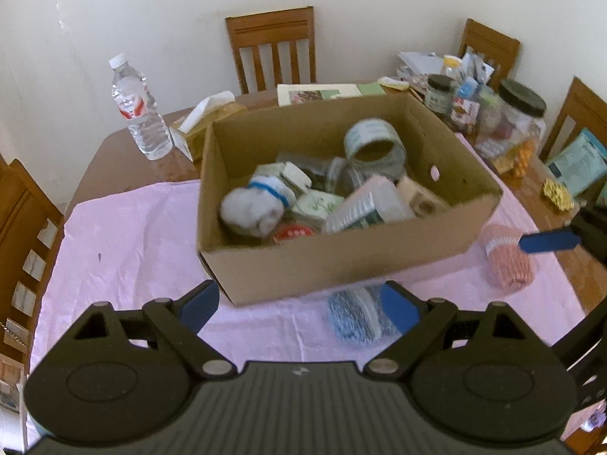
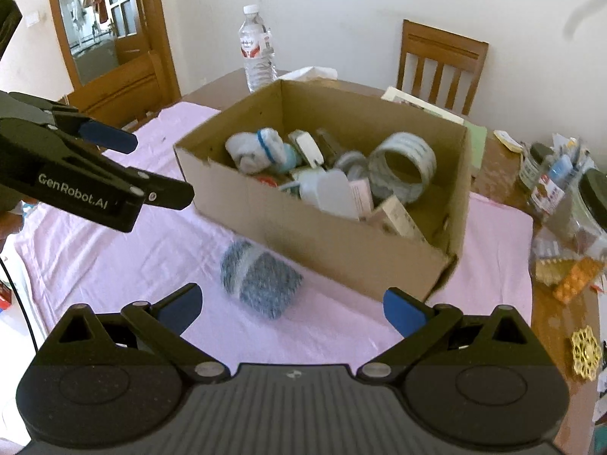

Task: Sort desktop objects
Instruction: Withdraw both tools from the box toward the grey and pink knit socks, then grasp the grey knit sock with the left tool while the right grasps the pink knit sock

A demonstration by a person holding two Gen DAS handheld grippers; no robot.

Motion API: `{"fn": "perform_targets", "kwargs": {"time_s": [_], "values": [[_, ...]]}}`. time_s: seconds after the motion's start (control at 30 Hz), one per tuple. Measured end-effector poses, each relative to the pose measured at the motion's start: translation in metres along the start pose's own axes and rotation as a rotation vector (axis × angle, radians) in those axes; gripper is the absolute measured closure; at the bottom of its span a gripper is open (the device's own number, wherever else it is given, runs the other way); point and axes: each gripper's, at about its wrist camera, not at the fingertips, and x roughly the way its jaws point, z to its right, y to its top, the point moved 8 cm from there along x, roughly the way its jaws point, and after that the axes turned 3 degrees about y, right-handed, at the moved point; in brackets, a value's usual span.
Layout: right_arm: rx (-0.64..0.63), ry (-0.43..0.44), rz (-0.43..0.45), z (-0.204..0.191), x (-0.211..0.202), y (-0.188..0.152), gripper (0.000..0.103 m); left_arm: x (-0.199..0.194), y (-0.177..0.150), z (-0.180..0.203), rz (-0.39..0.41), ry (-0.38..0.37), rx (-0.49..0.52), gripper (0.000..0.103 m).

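Note:
An open cardboard box [image 1: 303, 265] [image 2: 303, 223] stands on a pink cloth [image 1: 125, 242]. It holds a white rolled sock with a blue band [image 1: 252, 208], a tape roll [image 1: 373, 144] [image 2: 404, 167], a white bottle and small cartons. A blue-grey knitted roll [image 1: 354, 320] [image 2: 258, 280] lies on the cloth before the box. A pink knitted roll [image 1: 508, 261] lies at the box's right. My left gripper [image 1: 299, 303] [image 2: 151, 167] is open and empty, its right finger just over the blue-grey roll. My right gripper [image 2: 294, 305] is open and empty behind that roll; one blue finger [image 1: 550, 240] shows by the pink roll.
A water bottle [image 1: 138, 110] [image 2: 258, 49] and a tissue pack [image 1: 206, 117] stand behind the box. Jars and packets [image 1: 512, 121] [image 2: 561, 197] crowd the table's right side, with a gold coaster [image 2: 586, 352]. Wooden chairs [image 1: 273, 45] ring the table.

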Motion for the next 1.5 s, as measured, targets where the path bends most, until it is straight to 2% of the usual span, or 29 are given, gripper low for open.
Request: {"fn": "perform_targets", "kwargs": {"time_s": [0.1, 0.37, 0.53, 0.67, 0.8, 0.93, 1.13, 1.5], "values": [[0.002, -0.022, -0.001, 0.002, -0.003, -0.012, 0.0, 0.008, -0.015, 0.007, -0.025, -0.01, 0.003, 0.011], [0.1, -0.091, -0.039, 0.023, -0.005, -0.048, 0.0, 0.039, -0.048, 0.025, -0.111, -0.079, -0.087, 0.011], [0.179, -0.144, -0.081, 0.043, -0.002, -0.075, 0.0, 0.056, -0.059, 0.043, -0.149, -0.085, -0.057, 0.011], [0.19, -0.193, -0.115, 0.06, 0.002, -0.095, 0.0, 0.066, -0.065, 0.053, -0.174, -0.093, -0.07, 0.011], [0.188, -0.201, -0.147, 0.077, 0.007, -0.112, 0.0, 0.076, -0.069, 0.06, -0.191, -0.085, -0.087, 0.011], [0.175, -0.205, -0.176, 0.092, 0.014, -0.123, 0.0, 0.085, -0.074, 0.063, -0.214, -0.074, -0.131, 0.01], [0.135, -0.187, -0.19, 0.108, 0.022, -0.129, 0.0, 0.092, -0.069, 0.068, -0.202, -0.022, -0.133, 0.004], [0.009, -0.064, -0.175, 0.138, 0.048, -0.099, 0.0, 0.102, -0.057, 0.074, -0.192, 0.022, -0.182, 0.001]]}}
